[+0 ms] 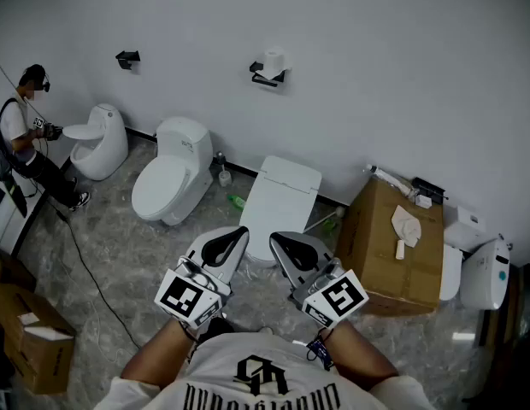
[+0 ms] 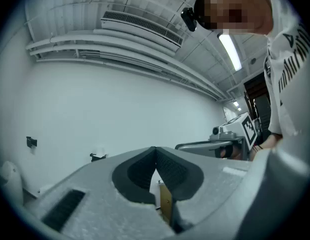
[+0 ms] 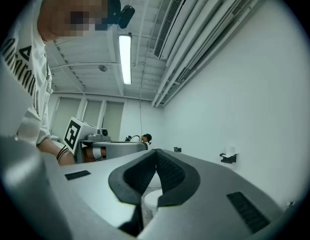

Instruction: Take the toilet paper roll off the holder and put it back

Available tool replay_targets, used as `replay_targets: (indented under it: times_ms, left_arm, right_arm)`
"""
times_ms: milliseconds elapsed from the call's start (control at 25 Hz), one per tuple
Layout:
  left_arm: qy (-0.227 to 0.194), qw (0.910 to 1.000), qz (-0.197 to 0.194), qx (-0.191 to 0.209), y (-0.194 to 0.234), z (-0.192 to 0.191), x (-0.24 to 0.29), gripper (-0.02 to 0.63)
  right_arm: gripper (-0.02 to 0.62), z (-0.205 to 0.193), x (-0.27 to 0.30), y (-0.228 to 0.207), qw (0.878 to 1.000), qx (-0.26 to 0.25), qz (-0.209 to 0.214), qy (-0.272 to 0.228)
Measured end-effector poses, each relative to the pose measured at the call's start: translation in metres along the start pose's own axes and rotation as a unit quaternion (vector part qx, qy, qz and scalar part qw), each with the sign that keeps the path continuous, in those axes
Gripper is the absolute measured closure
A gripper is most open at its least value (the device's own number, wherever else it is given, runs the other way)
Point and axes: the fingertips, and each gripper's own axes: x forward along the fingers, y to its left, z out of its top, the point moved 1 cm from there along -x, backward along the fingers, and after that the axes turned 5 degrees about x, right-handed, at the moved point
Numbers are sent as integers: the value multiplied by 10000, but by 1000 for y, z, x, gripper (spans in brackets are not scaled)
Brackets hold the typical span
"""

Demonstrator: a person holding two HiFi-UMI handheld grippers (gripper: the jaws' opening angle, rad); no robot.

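A white toilet paper roll (image 1: 273, 62) sits on a black holder (image 1: 267, 78) high on the white wall, far ahead of both grippers. In the head view my left gripper (image 1: 240, 232) and right gripper (image 1: 275, 237) are side by side near my body, both shut with nothing between the jaws. The left gripper view shows its jaws (image 2: 155, 149) meeting at the tips, with the roll (image 2: 99, 151) small and distant on the wall. The right gripper view shows the same closed jaws (image 3: 156, 152), and the holder (image 3: 228, 158) is far off to the right.
A second, empty black holder (image 1: 127, 58) hangs further left on the wall. Below stand a white toilet (image 1: 171, 182), a smaller white bowl (image 1: 99, 140) and a square-lidded toilet (image 1: 283, 202). A cardboard box (image 1: 393, 246) sits right, more boxes (image 1: 36, 336) lower left. A person (image 1: 24, 135) crouches at far left.
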Motion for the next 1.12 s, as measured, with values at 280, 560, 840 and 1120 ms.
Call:
replay_targets:
  times_ms: [280, 560, 840, 1120]
  left_arm:
    - [58, 9999, 32, -112, 12, -10, -2, 592]
    - [87, 9997, 136, -190, 49, -23, -17, 592]
    - [21, 9996, 126, -241, 119, -29, -32, 592]
    - [-22, 9996, -153, -225, 187, -23, -53, 592]
  right_arm:
    - [582, -7, 12, -6, 9998, 194, -59, -29]
    - [582, -21, 48, -7, 9995, 269, -125, 69]
    - [583, -26, 120, -5, 9996, 203, -168, 127]
    - [582, -21, 199, 4, 9994, 128, -329, 67]
